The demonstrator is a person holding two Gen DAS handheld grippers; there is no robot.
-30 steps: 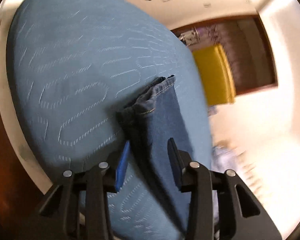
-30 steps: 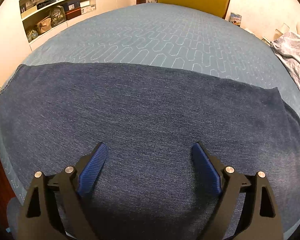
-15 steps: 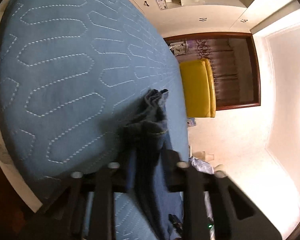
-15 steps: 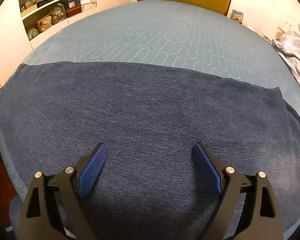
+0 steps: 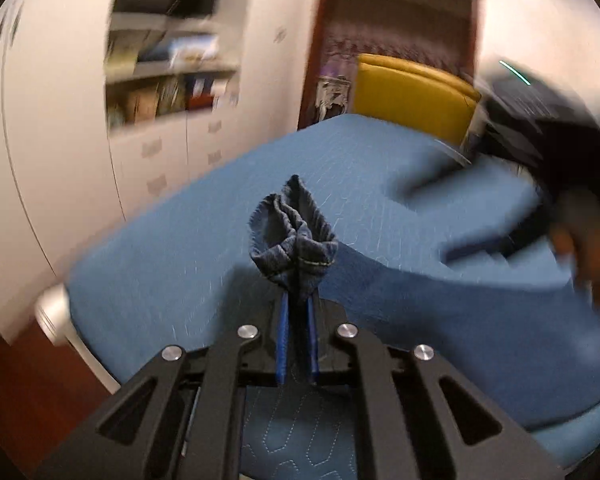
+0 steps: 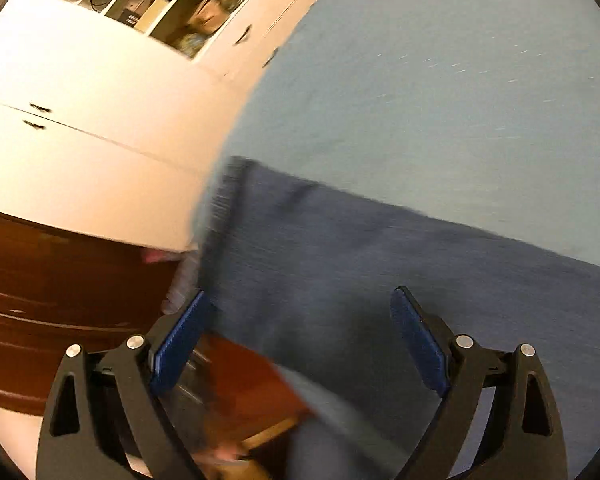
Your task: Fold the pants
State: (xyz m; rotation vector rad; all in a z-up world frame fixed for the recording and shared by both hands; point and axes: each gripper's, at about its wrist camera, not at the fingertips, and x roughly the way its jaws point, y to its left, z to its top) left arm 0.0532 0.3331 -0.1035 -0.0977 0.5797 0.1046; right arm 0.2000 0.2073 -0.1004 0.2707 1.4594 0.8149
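Observation:
Dark blue jeans lie across the quilted blue bed. My left gripper is raised over the bed's near corner, and its jaws are closing with the bunched leg hem pinched between the blue pads. From there the lifted denim trails down to the right. In the right wrist view the jeans reach the bed's left edge. My right gripper hangs open above that end, with nothing between its fingers. Both views are motion-blurred.
White cupboards with shelves stand left of the bed, and a yellow chair sits behind it by a dark doorway. A blurred hand with a dark device is at the right. Dark wooden floor lies beside the bed.
My left gripper shut on the leg hem, rolled upright and lifted it off the bed. My right gripper swung left to the bed's edge, still open.

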